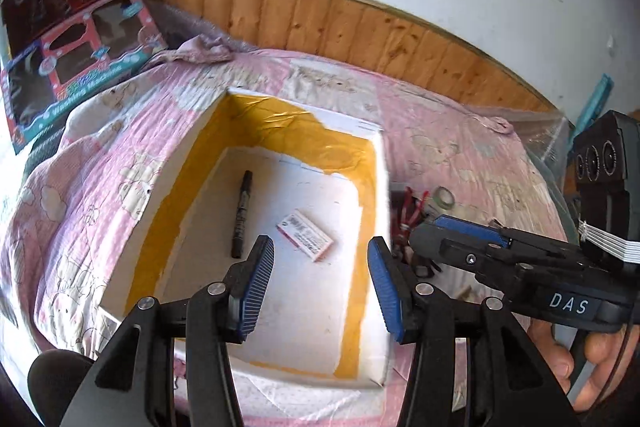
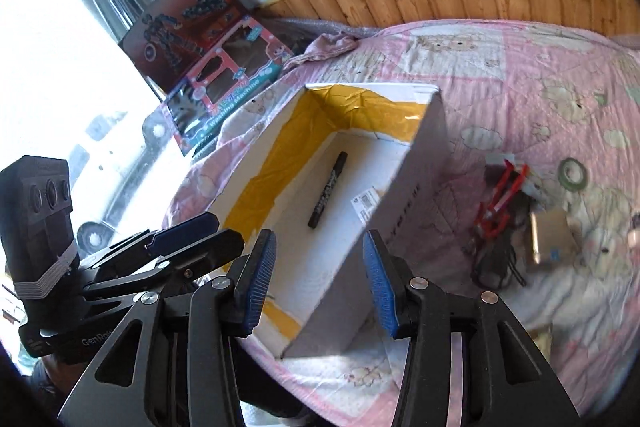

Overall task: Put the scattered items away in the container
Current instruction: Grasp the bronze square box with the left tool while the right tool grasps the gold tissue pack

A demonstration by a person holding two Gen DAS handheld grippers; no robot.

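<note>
Tidying half done: the white box (image 1: 384,195) on the bed (image 2: 520,67) already held a black marker (image 1: 241,215) and a small card (image 1: 306,235).
Red pliers (image 2: 500,199), a tape roll (image 2: 572,173) and a small packet (image 2: 550,239) lay beside it. Both the left claw (image 1: 320,287) and right claw (image 2: 318,279) gaped wide, holding nothing; the soft quilt could let thin pliers slip during a pinch.

One box (image 1: 384,187), one marker (image 1: 242,215), one card (image 1: 306,235), one tape roll (image 2: 573,169), two toy boxes (image 2: 228,103)
</note>
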